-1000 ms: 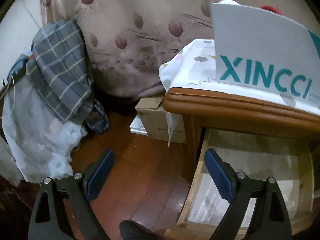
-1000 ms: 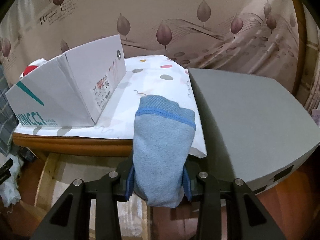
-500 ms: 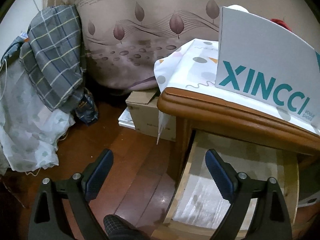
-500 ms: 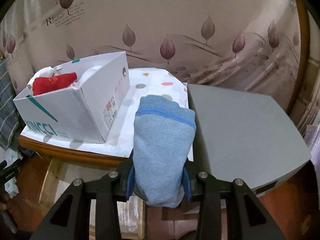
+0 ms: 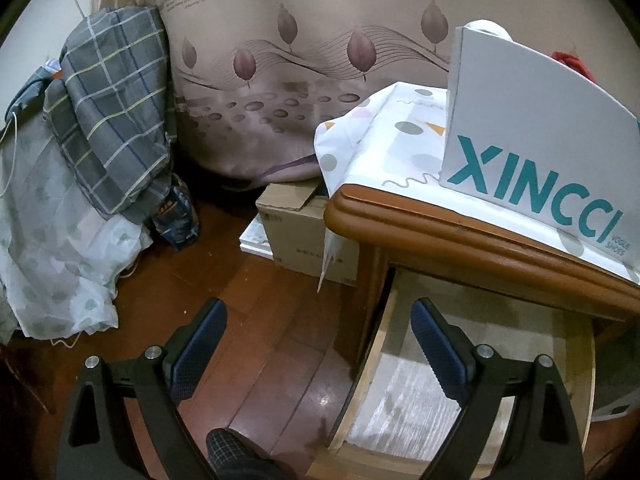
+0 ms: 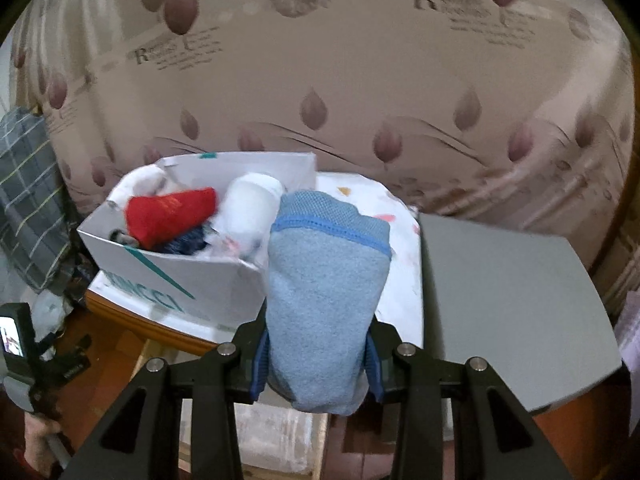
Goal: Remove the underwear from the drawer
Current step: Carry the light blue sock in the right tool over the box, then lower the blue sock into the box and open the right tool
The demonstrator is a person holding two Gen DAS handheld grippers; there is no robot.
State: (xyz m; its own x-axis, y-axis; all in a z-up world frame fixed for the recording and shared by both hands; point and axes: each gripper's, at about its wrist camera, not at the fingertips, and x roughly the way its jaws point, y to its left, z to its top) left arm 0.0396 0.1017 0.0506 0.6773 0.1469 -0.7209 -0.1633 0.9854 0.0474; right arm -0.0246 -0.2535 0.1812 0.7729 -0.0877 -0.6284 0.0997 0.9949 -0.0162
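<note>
The right hand-held gripper (image 6: 316, 360), clamped on the blue underwear (image 6: 326, 300), has risen from beside the worktop (image 6: 168, 326) to above the box (image 6: 192, 276), so removal looks done, while the left hand-held gripper (image 5: 320, 344) hangs apart over the drawer (image 5: 460, 380).

Bedroom clutter around a wooden table

A white shoebox (image 5: 536, 148) stood on a dotted cloth (image 5: 384, 148) over the table (image 5: 460, 240); a carton (image 5: 296, 228) sat on the floor (image 5: 248, 320) beside it, a plaid cloth (image 5: 108, 120) hung left, near the curtain (image 5: 320, 40).
</note>
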